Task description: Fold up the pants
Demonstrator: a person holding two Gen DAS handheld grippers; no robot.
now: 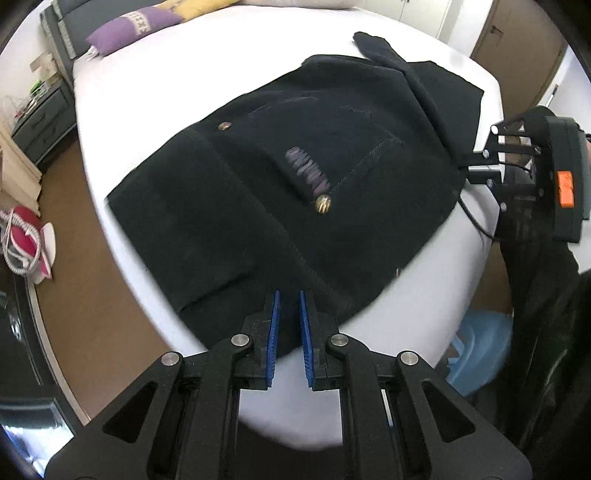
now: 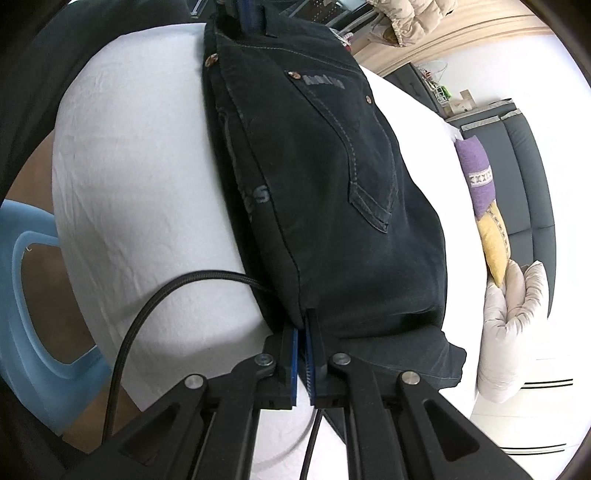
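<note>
Dark navy pants (image 1: 280,206) lie folded on a white bed (image 1: 207,74), back pocket and metal rivets up. My left gripper (image 1: 288,299) sits at the near edge of the pants, its blue pads a narrow gap apart with dark cloth between them. The right gripper (image 1: 476,162) shows at the right edge of the pants in the left wrist view. In the right wrist view the right gripper (image 2: 303,325) is shut on the folded edge of the pants (image 2: 332,177), and the left gripper's blue pads (image 2: 251,14) show at the far end.
Purple (image 1: 129,29) and yellow pillows lie at the head of the bed. A light blue plastic stool (image 2: 33,306) stands beside the bed. A black cable (image 2: 155,295) runs over the sheet near my right gripper. A grey nightstand (image 1: 44,118) stands at the left.
</note>
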